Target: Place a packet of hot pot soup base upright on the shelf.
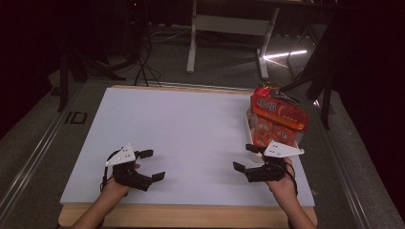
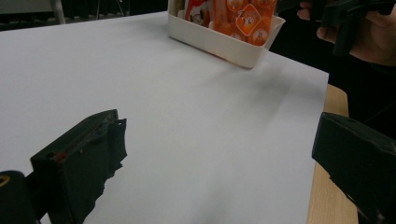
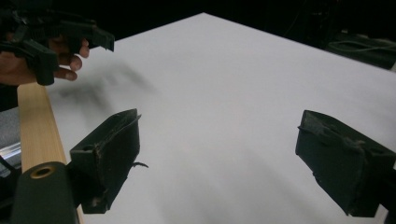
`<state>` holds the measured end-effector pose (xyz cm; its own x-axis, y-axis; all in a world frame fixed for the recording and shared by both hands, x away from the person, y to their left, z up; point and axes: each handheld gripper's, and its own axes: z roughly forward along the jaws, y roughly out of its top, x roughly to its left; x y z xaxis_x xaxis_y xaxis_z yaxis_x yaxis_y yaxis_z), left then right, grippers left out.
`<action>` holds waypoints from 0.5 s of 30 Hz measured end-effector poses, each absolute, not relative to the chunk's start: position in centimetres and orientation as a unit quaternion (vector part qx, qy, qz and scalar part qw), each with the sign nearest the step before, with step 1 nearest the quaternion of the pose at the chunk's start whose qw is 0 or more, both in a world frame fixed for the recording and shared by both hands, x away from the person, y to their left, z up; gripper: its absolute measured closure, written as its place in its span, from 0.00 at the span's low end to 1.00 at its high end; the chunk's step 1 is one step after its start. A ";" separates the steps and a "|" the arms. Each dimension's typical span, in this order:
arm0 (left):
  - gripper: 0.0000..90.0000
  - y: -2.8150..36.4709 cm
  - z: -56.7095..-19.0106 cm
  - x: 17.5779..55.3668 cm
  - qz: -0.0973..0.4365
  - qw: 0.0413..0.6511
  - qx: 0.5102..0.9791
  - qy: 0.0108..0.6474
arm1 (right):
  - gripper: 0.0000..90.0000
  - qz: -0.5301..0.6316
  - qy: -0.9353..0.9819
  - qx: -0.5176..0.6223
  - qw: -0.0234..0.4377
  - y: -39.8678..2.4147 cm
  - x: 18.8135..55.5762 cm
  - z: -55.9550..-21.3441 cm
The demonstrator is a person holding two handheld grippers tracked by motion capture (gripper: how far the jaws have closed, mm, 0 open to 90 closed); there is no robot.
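Note:
An orange-and-red snack package [image 1: 278, 119] stands in a white bin [image 1: 250, 125] at the right side of the white table sheet [image 1: 191, 138]. From the left gripper view the bin [image 2: 219, 43] and the package [image 2: 243, 16] lie far ahead. My left gripper [image 1: 154, 165] hovers near the front left of the sheet, open, with nothing between its jaws. My right gripper [image 1: 245, 158] hangs open just in front of the bin, also holding nothing. In the right gripper view the left gripper [image 3: 74, 42] and its hand appear at the upper left.
The table's wooden front edge [image 1: 191, 215] runs under both forearms. Beyond the table are a white desk frame [image 1: 229, 28], cables on the floor [image 1: 143, 62] and dark stands [image 1: 320, 76] at the right. A floor rail [image 1: 33, 152] runs along the left.

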<state>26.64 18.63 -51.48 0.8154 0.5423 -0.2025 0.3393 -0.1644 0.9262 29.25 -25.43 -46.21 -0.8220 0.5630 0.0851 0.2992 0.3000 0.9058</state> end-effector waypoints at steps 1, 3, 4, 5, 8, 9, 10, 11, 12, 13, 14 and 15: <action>0.02 18.6 -51.5 26.6 0.087 0.579 0.756 0.292 | 0.15 0.525 0.797 0.271 0.124 -25.5 29.2 -46.4; 0.02 18.6 -51.4 26.6 0.088 0.579 0.757 0.291 | 0.15 0.520 0.800 0.271 0.123 -25.5 29.2 -46.7; 0.02 18.6 -51.4 26.6 0.088 0.579 0.757 0.291 | 0.15 0.520 0.800 0.271 0.123 -25.5 29.2 -46.7; 0.02 18.6 -51.4 26.6 0.088 0.579 0.757 0.291 | 0.15 0.519 0.801 0.271 0.123 -25.5 29.2 -46.8; 0.02 18.6 -51.5 26.6 0.088 0.578 0.757 0.290 | 0.15 0.516 0.803 0.272 0.122 -25.5 29.3 -47.2; 0.02 18.6 -51.5 26.6 0.088 0.578 0.757 0.290 | 0.15 0.514 0.804 0.274 0.120 -25.6 29.3 -47.5; 0.02 18.6 -51.5 26.6 0.088 0.578 0.757 0.290 | 0.15 0.514 0.804 0.274 0.120 -25.6 29.3 -47.5; 0.02 18.6 -51.5 26.6 0.088 0.578 0.757 0.290 | 0.15 0.514 0.804 0.274 0.120 -25.6 29.3 -47.5; 0.02 18.6 -51.5 26.6 0.088 0.578 0.757 0.291 | 0.15 0.508 0.807 0.279 0.117 -25.7 29.4 -48.0; 0.02 18.6 -51.5 26.6 0.088 0.578 0.757 0.291 | 0.15 0.506 0.807 0.280 0.116 -25.7 29.4 -48.2; 0.02 18.7 -51.5 26.5 0.088 0.578 0.758 0.290 | 0.15 0.504 0.808 0.283 0.114 -25.8 29.4 -48.4; 0.02 18.7 -51.5 26.5 0.088 0.578 0.758 0.290 | 0.15 0.502 0.808 0.285 0.113 -25.9 29.4 -48.5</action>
